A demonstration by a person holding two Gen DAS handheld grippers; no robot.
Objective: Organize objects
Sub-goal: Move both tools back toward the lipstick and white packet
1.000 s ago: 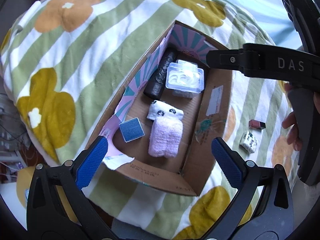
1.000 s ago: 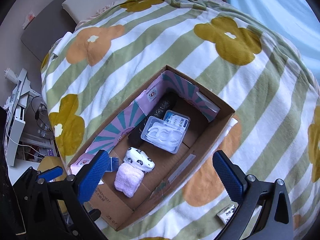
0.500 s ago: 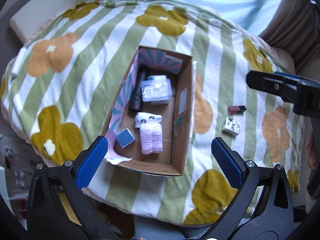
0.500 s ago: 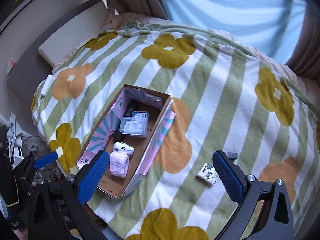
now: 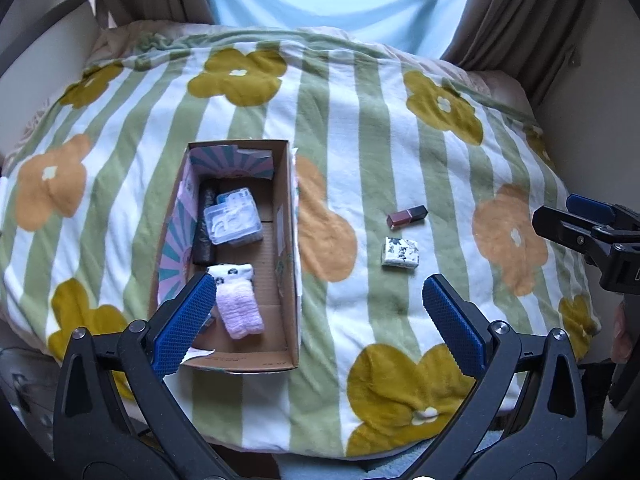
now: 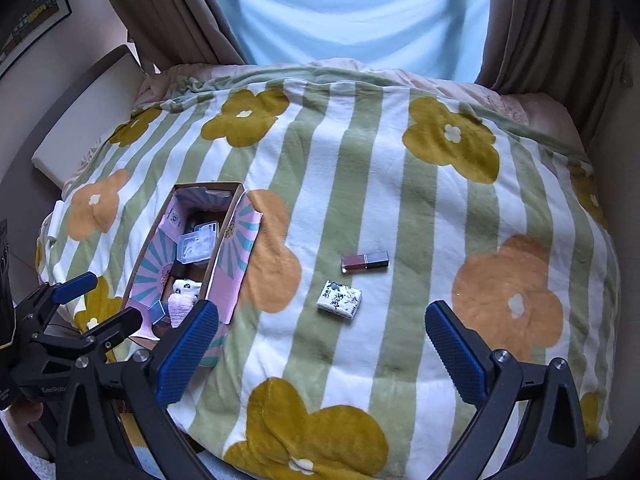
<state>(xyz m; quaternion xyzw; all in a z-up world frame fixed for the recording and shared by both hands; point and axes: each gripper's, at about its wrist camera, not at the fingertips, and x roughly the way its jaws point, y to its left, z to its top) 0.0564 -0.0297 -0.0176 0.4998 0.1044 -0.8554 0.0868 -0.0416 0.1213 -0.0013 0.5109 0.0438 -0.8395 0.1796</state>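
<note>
A bed covered by a blanket (image 5: 360, 160) with green and white stripes and large yellow and orange flowers fills both views, seen from above its near edge. In the left wrist view, an open cardboard box (image 5: 286, 240) sits left of centre, its long side running away from the camera, with pink and teal sunburst paper lining its inner walls. Inside, from far to near, lie a dark roll (image 5: 205, 224) along the left wall, a clear plastic case (image 5: 234, 222) beside it resting on a blue and white packet, and a rolled pink and white sock (image 5: 239, 304) with black spots on its white end. On the blanket to the right of the box, well apart from it, lie a small dark red tube with a black cap (image 5: 407, 216) and, just below it, a white packet with a black pattern (image 5: 400, 253); the two are near each other but not touching. The left gripper (image 5: 320, 320) occupies the bottom of the frame, its blue-padded fingers spread wide and holding nothing. At the right edge, part of the right gripper shows. In the right wrist view, the right gripper (image 6: 322, 350) sits at the bottom with fingers likewise spread wide and empty; the tube (image 6: 365, 261) and the patterned packet (image 6: 340, 301) lie at centre, above the gap between the fingers. The box (image 6: 234, 256) is at lower left, with a small blue cube (image 6: 158, 311) visible at its near end. Brown curtains (image 6: 540, 20) and a pale blue drape hang behind the bed.
</note>
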